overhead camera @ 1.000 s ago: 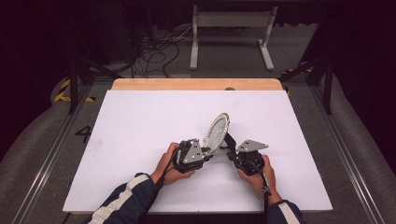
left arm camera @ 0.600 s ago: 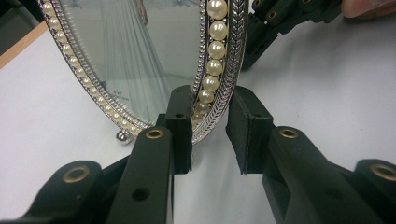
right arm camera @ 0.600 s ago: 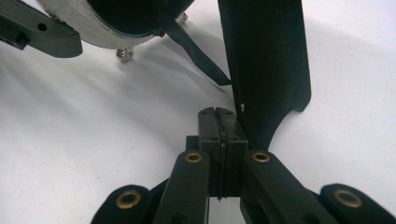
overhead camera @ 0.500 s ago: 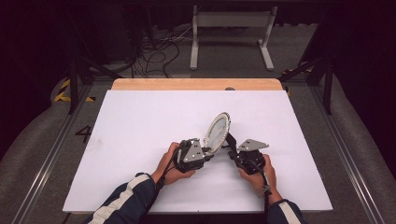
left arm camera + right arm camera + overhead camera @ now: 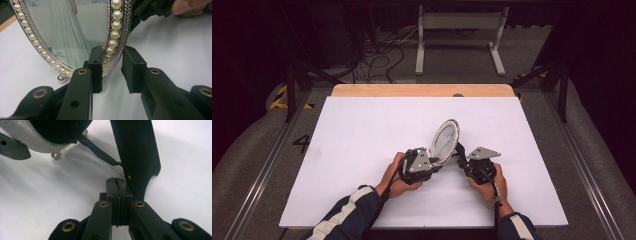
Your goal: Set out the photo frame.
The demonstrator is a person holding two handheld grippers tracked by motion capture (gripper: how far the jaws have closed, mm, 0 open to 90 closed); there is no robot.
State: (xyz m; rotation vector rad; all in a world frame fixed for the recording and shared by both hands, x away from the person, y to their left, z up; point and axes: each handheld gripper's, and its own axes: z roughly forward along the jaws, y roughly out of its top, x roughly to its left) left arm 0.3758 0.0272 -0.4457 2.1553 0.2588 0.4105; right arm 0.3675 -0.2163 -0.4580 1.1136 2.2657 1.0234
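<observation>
An oval picture frame with a silver rim and a row of pearls stands tilted on the white table, resting on small ball feet. My left gripper has the frame's lower rim between its jaws, one pad on the glass face, the other behind the rim. In the high view this left gripper sits at the frame's base. My right gripper is shut, its tips beside the black easel leg behind the frame. A thin black strap joins leg and frame back.
A wooden strip edges the table's far side. Beyond it lie floor cables and a grey metal stand. Metal rails run along both sides. Both hands rest near the table's front middle.
</observation>
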